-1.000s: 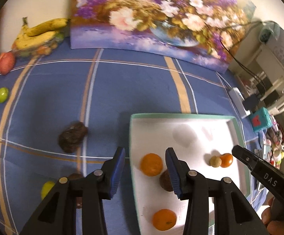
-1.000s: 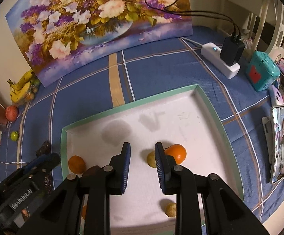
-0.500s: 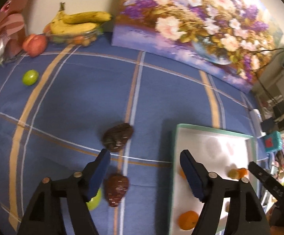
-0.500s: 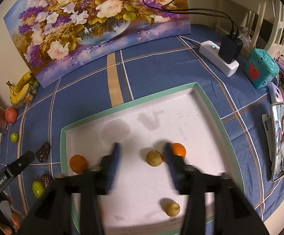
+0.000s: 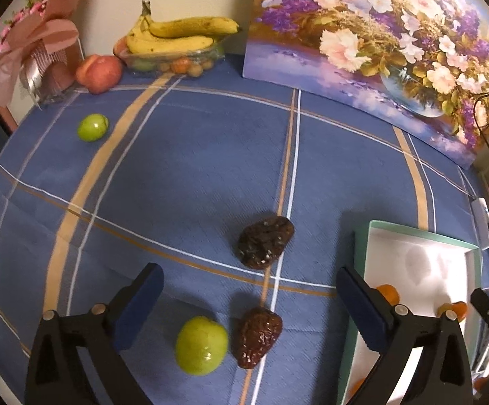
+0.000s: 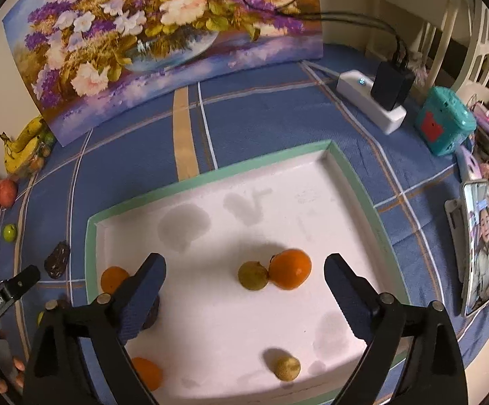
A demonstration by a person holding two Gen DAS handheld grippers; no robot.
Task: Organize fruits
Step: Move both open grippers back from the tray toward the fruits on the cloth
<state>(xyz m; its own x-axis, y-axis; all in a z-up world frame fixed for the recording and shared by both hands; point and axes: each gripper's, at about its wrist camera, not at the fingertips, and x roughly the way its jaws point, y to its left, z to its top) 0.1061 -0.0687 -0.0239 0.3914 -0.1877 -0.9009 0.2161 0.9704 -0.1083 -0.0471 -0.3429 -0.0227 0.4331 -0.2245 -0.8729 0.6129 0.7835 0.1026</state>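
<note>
My left gripper (image 5: 249, 298) is wide open and empty over the blue cloth. Between its fingers lie a green fruit (image 5: 201, 345) and a dark wrinkled date (image 5: 257, 336); a second date (image 5: 265, 242) lies just beyond. Another green fruit (image 5: 92, 127) sits far left. My right gripper (image 6: 244, 290) is wide open and empty over the white tray (image 6: 210, 177). An orange (image 6: 290, 269) touches a greenish fruit (image 6: 252, 275) in the tray, with other oranges (image 6: 113, 279) at its left side and a small pale fruit (image 6: 287, 367) near the front.
A bowl of bananas (image 5: 173, 38) and a red apple (image 5: 98, 73) stand at the back left beside a pink gift box (image 5: 28, 54). A flower painting (image 5: 379, 44) leans along the back. A power strip (image 6: 371, 104), teal box (image 6: 445, 125) and phone (image 6: 480, 246) lie right of the tray.
My left gripper has swung left off the tray to above the loose green fruit and dates, opening wider. My right gripper has opened wide over the tray.
</note>
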